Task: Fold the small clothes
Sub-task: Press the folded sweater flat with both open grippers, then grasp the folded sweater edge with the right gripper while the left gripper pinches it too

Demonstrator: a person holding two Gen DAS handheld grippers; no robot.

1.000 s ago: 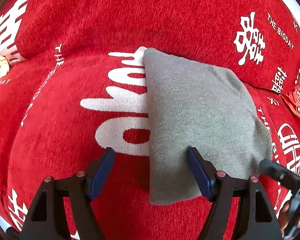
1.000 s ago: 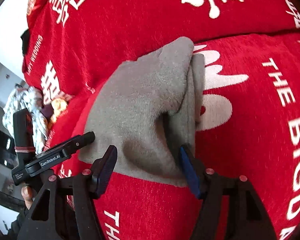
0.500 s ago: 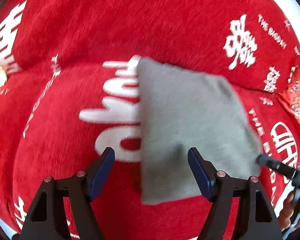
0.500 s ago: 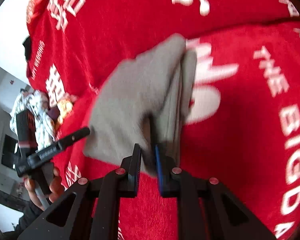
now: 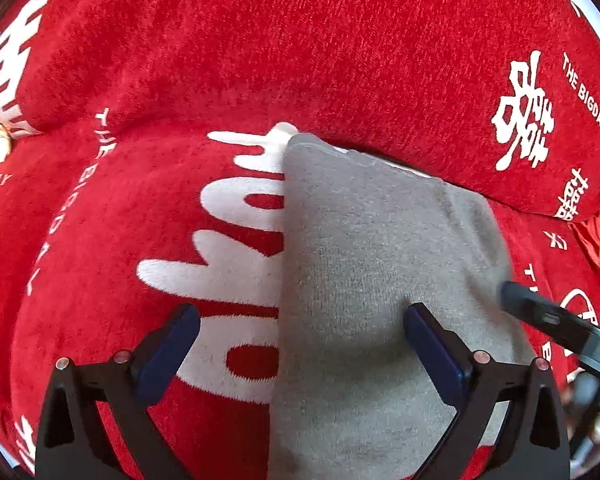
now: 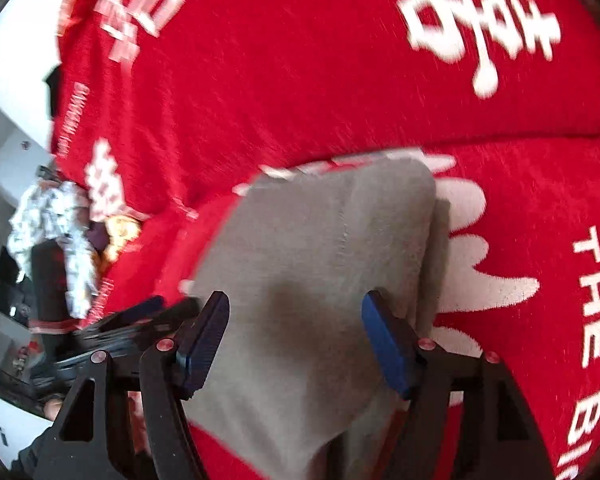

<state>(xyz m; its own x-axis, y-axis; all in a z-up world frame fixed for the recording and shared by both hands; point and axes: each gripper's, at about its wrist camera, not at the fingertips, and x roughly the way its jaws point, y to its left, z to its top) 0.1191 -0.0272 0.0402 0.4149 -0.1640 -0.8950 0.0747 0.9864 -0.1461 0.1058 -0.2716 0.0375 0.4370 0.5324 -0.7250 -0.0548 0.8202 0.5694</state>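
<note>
Folded grey garment point(image 5: 380, 280) on red blanket point(image 5: 260, 40), left gripper point(image 5: 300, 344) just opened wide, probably untouching.

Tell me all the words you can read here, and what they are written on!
"THE BIGDAY" on the red blanket, small white print at the upper right.
"THE" on the same blanket, big white letters at the right; the letters below are cut off.
Big white Chinese wedding sign on the blanket.
Small print at the far left: too blurred to read.
The gray garment has no writing.
</note>
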